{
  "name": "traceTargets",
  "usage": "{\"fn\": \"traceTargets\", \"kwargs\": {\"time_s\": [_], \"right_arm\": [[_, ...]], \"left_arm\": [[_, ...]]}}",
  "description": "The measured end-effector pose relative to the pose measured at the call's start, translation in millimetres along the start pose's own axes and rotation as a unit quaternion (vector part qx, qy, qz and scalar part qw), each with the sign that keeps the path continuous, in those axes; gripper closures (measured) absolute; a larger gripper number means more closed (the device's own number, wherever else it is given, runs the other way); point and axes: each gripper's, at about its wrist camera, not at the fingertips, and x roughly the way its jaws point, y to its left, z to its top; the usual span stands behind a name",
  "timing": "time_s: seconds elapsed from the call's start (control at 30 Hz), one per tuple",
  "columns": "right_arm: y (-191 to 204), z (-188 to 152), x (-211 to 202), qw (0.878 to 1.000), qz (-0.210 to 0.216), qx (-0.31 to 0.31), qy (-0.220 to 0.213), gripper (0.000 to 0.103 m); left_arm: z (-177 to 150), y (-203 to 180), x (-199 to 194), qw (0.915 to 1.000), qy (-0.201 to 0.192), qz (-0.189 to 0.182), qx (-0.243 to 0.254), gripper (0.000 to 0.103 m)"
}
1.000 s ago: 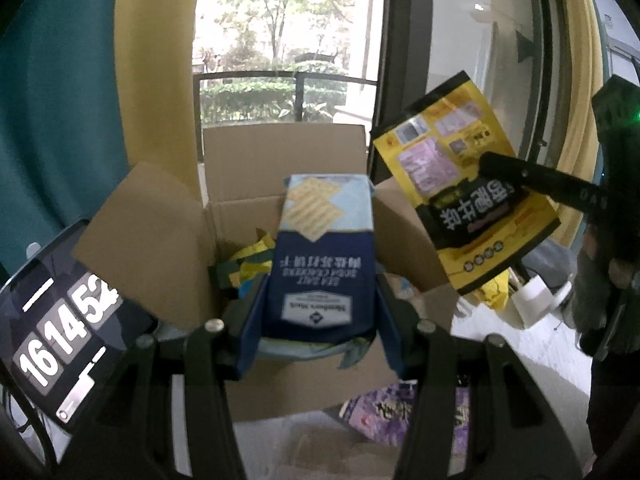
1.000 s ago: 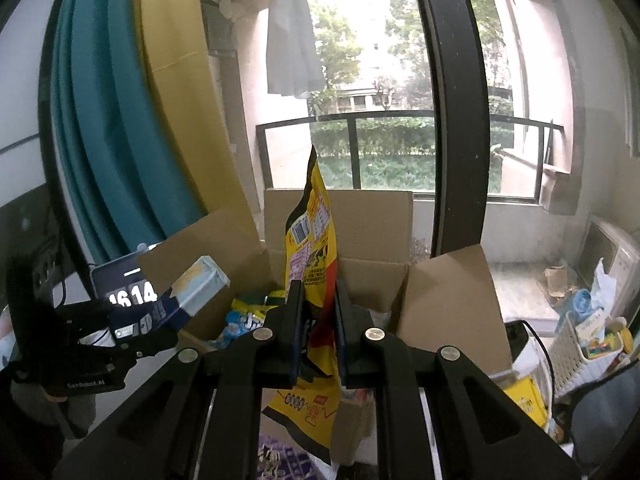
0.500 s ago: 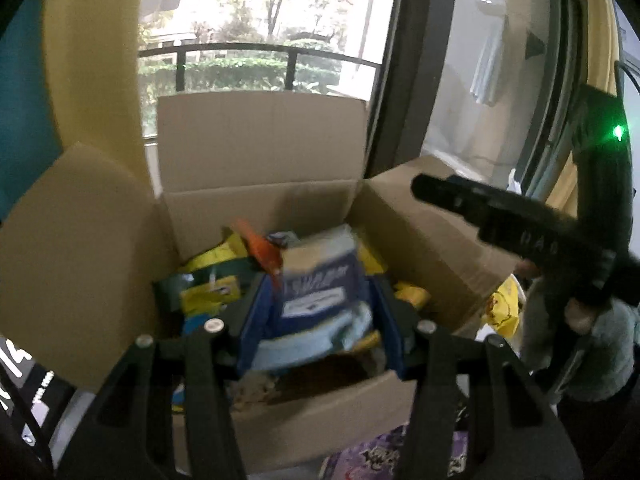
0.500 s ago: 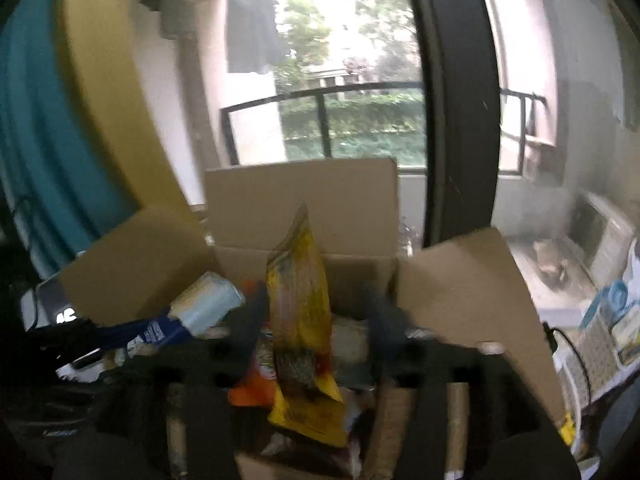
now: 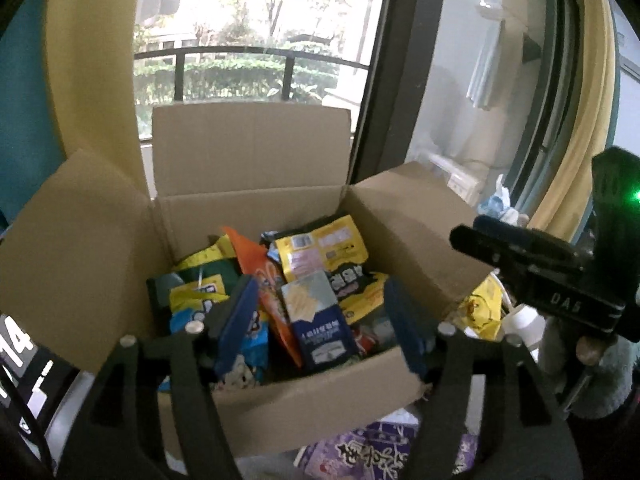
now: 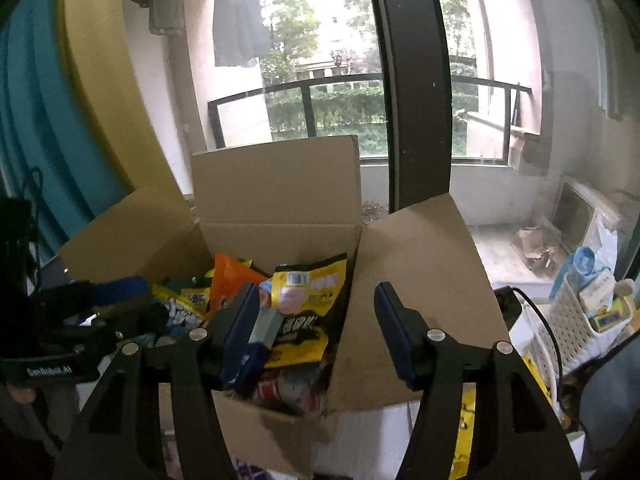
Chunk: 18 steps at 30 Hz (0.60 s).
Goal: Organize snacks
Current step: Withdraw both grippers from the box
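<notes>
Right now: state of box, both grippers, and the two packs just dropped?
cardboard box: flaps open, packed with snacks.
left gripper: open, jaws just widened, nothing gripped.
right gripper: open, empty.
blue cracker pack: released, lying in the box.
yellow snack bag: released, lying in the box.

The blue packet (image 5: 320, 320) has left the left gripper (image 5: 320, 320), whose jaws have just been opening, and the yellow bag (image 5: 328, 258) the right gripper (image 6: 316, 332); both lie in the box (image 5: 248, 160).
</notes>
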Motion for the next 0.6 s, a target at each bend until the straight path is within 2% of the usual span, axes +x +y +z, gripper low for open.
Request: {"fn": "traceTargets", "kwargs": {"time_s": [0.3, 0.6], "right_arm": [[9, -17, -32, 1.0, 0.012, 0.009, 0.007, 0.04], [13, -43, -61, 1.0, 0.006, 0.011, 0.016, 0.04]], "left_arm": [[-14, -15, -39, 0.9999, -0.012, -0.002, 0.005, 0.035], [-43, -29, -67, 0.9999, -0.004, -0.005, 0.01, 0.035]]}}
